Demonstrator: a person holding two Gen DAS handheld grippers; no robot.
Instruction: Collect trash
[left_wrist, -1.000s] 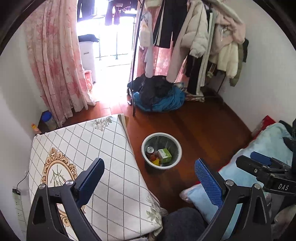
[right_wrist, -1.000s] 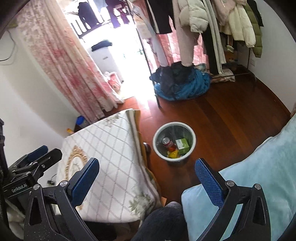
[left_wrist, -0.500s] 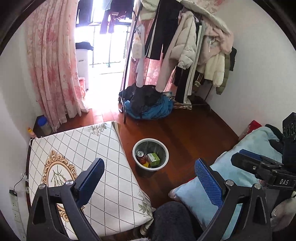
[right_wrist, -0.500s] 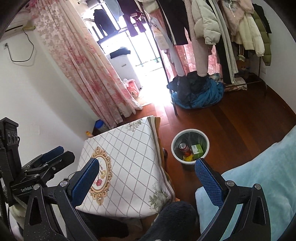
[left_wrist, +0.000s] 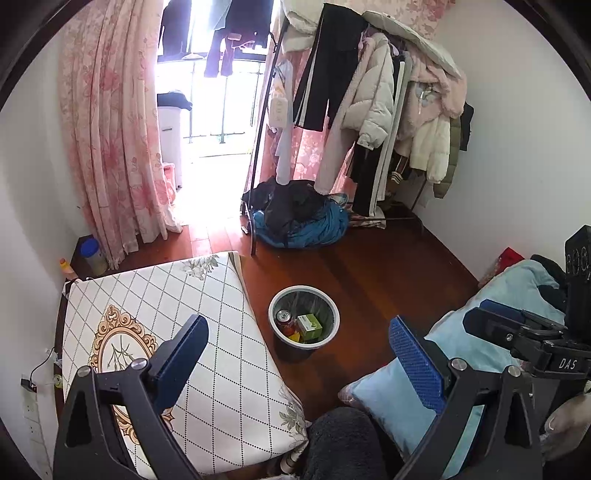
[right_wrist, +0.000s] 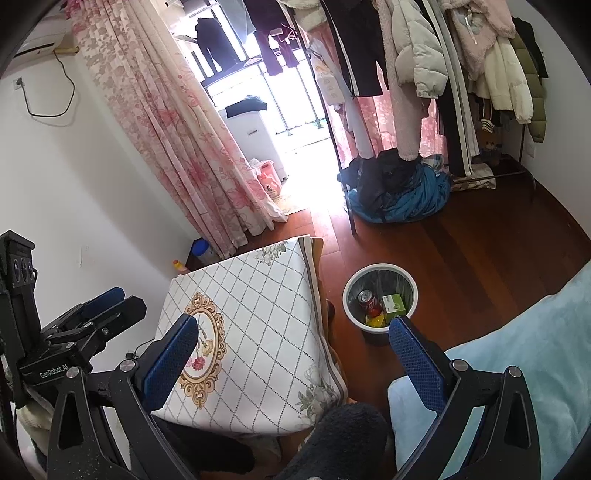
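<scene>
Bedroom seen from above through both wrist cameras. Wooden floor (left_wrist: 388, 266) across the middle; clothes rack (left_wrist: 373, 110) hung with coats at 12 to 1 o'clock, pink curtain (left_wrist: 110, 140) at 10 to 11 o'clock. Tabletop (left_wrist: 177, 306) under a diamond-patterned cloth at 8 o'clock, bare of trash; pale blue bedding (right_wrist: 535, 350) at 4 o'clock. Pile of dark and blue clothes (left_wrist: 299, 218) on the floor below the rack. Trash bin (left_wrist: 303, 316) standing on the floor just beside the tabletop's right edge, near frame centre, holding a red can (left_wrist: 285, 320), a green box (left_wrist: 309, 326) and a yellow scrap (right_wrist: 373, 320). Left gripper (left_wrist: 299, 354) raised well above the floor, fingers spread wide, nothing between them. Right gripper (right_wrist: 291, 350) likewise raised, fingers wide apart and empty, right fingertip overlapping the bin's near rim in that view.
</scene>
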